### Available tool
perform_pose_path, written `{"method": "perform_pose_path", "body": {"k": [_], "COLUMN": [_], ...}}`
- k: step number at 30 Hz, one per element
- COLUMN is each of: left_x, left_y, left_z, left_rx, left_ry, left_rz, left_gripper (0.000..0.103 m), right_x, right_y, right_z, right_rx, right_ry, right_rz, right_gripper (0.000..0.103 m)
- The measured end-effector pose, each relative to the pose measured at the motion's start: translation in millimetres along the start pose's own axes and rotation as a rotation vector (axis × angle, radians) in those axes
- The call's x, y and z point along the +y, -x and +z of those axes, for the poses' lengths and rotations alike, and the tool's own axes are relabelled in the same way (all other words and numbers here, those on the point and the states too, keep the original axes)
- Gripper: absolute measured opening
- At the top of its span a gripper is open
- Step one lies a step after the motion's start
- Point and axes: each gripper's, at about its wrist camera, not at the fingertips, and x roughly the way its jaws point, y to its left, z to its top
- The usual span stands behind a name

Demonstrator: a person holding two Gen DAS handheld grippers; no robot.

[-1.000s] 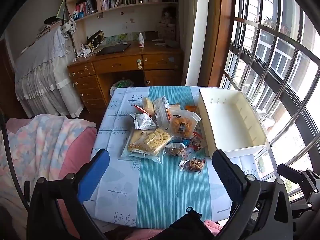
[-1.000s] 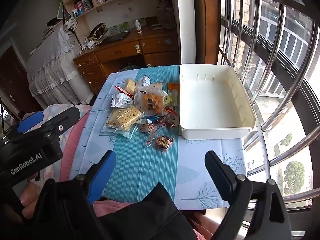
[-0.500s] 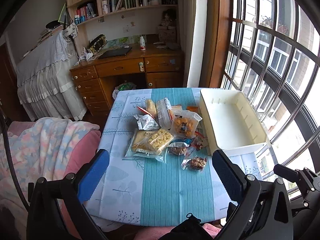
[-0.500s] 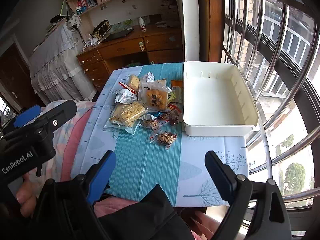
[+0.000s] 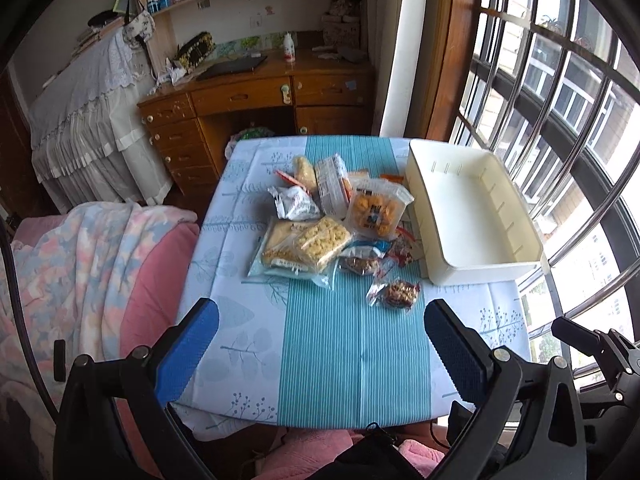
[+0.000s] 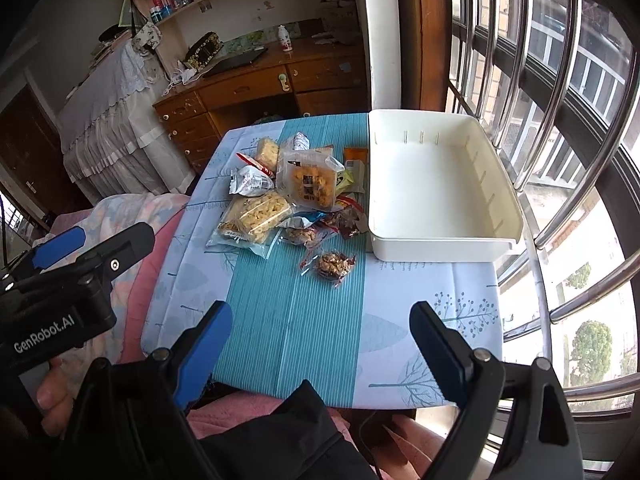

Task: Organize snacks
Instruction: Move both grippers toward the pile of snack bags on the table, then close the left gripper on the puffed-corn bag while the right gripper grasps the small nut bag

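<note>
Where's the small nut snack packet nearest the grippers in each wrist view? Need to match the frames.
Left wrist: small nut snack packet lies right of centre on the teal stripe, just in front of the pile.
Right wrist: same packet sits at centre, on the stripe's right edge.
Shared landmark: white bin, its near left corner just beyond the packet.

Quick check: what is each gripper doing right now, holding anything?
Left gripper: open, holding nothing.
Right gripper: open, holding nothing.
</note>
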Motion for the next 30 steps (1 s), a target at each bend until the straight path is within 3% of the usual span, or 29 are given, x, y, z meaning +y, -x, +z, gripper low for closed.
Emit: {"method": "perform_pose_path", "body": {"k": [8, 18, 24, 30], "left_x": [24.1, 56.0, 58.1, 43.1], "left_y": [-53.7, -119.4, -156.1, -196.1], "left_z": [-7.5, 0.9, 27.9, 52.7], "left_rx": [0.166, 0.303, 0.341, 0.385], "left_ry": [0.103, 0.219, 0.156, 0.007], "left_rz": [-0.014, 0.000, -0.032, -0.055], "left_gripper": [0.102, 0.102, 0.102, 0.102], "right_x": [-15.5, -37.8, -41.9, -50.8], "right_y": [-31.1, -90.2, -125.4, -160.8], "right_z": [1.0, 8.9, 16.2, 23.9], "right_rx": [0.107, 0.280, 0.371, 0.445], "right_ry": [-0.080, -0.244, -0.342, -0.484], "right_rz": [0.004, -0.001, 0.011, -0.003], "right_gripper": [0.091, 0.091, 0.091, 0.091]}}
